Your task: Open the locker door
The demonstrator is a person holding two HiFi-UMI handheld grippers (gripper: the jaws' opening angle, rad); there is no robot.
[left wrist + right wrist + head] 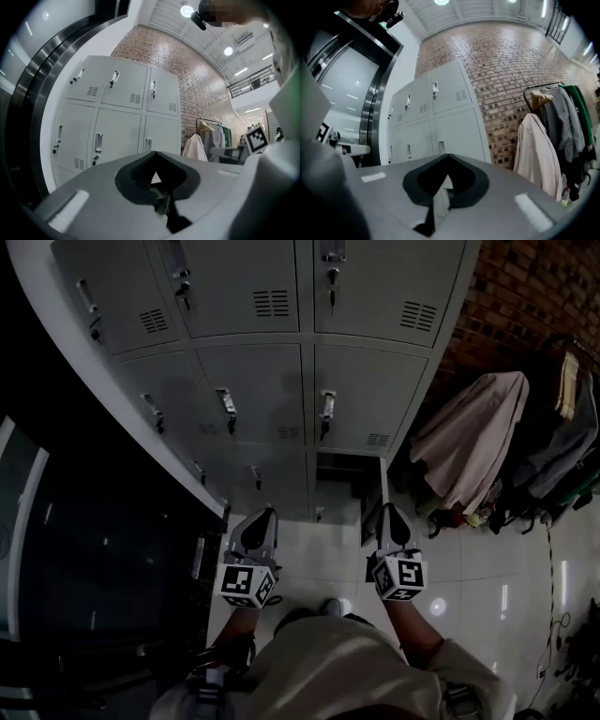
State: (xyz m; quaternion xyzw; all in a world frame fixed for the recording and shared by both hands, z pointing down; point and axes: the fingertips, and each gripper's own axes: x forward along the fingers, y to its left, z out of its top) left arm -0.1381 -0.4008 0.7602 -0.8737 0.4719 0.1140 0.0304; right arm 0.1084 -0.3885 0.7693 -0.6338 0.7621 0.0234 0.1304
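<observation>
The grey locker bank (pixel 272 381) fills the head view from ten o'clock round to one, three columns wide, every door in the upper two rows closed, each with a handle hanging on it. The lowest compartment at the right shows dark (open or merely in shadow, I cannot tell). The bank stands well apart from both grippers, which point toward its foot.

A dark glazed panel (pixel 94 568) takes up nine o'clock. A brick wall (pixel 525 287) rises at two o'clock, and under it, at three o'clock, a pale coat (pixel 473 437) hangs among other garments on a rack. White floor tiles (pixel 323 554) lie between the lockers and the person's pale shirt (pixel 347 662) at six o'clock.

The left gripper (pixel 263 515) sits just at seven o'clock from centre, the right gripper (pixel 389 512) at five o'clock, side by side and level. Each carries its marker cube (pixel 248 584) near the wrist. In the left gripper view the left gripper's jaws are clenched tip to tip on nothing. In the right gripper view the right gripper's jaws are likewise clenched and empty.
</observation>
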